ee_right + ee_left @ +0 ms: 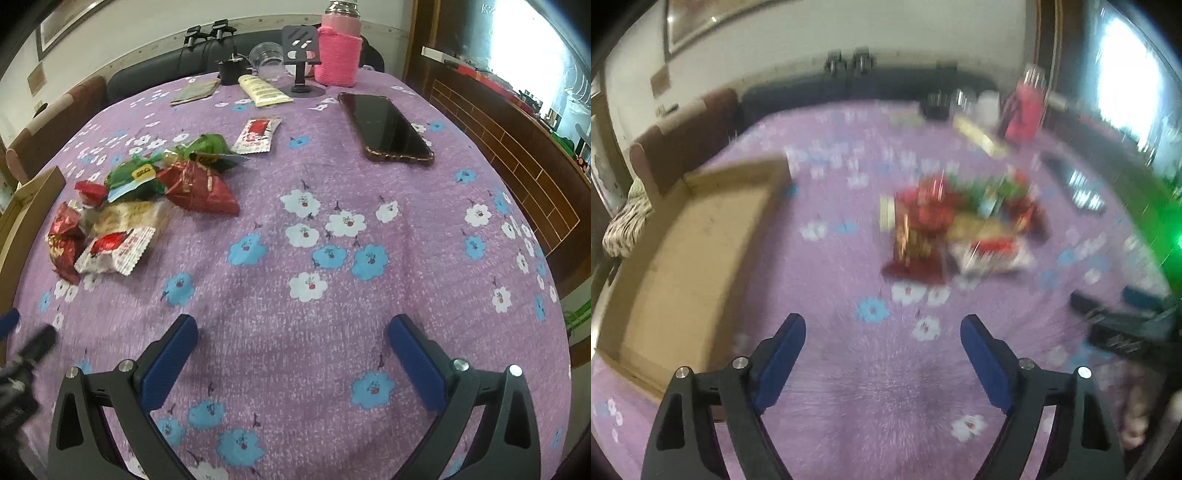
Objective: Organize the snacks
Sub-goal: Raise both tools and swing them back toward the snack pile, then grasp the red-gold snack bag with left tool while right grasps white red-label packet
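Left wrist view was motion-blurred throughout; right wrist view stayed sharp. A window (532, 55) at upper right glared white. Fisheye distortion curved and darkened both frames' edges.

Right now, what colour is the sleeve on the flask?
Pink knitted sleeve, clearest in the right wrist view.

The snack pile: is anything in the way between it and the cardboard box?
Nothing visible. Between the snack pile and the cardboard box lies only bare purple tablecloth, though this view is blurred.
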The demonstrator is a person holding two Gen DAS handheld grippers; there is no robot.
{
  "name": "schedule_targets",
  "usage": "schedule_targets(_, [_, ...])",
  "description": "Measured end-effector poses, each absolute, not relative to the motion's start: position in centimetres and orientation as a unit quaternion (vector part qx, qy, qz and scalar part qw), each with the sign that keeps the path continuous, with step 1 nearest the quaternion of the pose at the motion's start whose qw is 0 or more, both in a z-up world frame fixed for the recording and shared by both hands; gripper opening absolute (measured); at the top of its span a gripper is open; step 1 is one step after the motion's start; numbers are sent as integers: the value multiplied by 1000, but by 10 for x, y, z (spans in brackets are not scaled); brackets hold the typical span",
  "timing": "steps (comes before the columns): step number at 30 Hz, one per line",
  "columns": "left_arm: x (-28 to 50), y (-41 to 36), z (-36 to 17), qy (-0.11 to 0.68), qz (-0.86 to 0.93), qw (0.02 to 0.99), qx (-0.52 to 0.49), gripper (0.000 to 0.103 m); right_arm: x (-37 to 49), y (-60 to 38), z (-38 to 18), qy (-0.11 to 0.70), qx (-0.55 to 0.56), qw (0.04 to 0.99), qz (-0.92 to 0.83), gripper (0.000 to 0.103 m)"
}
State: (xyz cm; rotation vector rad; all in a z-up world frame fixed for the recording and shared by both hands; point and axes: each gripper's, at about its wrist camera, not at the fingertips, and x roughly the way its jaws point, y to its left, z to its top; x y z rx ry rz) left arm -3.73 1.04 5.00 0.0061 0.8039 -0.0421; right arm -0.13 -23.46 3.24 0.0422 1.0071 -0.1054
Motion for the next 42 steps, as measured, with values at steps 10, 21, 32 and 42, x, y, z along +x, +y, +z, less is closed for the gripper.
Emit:
schedule_targets(10, [-185,79,252,164,-104,981,-24,88,-86,-225,162,339,-46,939,-47,103])
schedule_targets(21, [-281,134,468,-39,45,996,63,103,-194,-220,422,145,-55,988,-13,103])
schedule_targets(32, [-135,122,336,190,-83,978,17,101,-101,-188,342,302,26,944,133,102])
schedule_targets(42, [-1,41,130,405,-115,907,-3,54,0,-156,113,432,4,891,141,70])
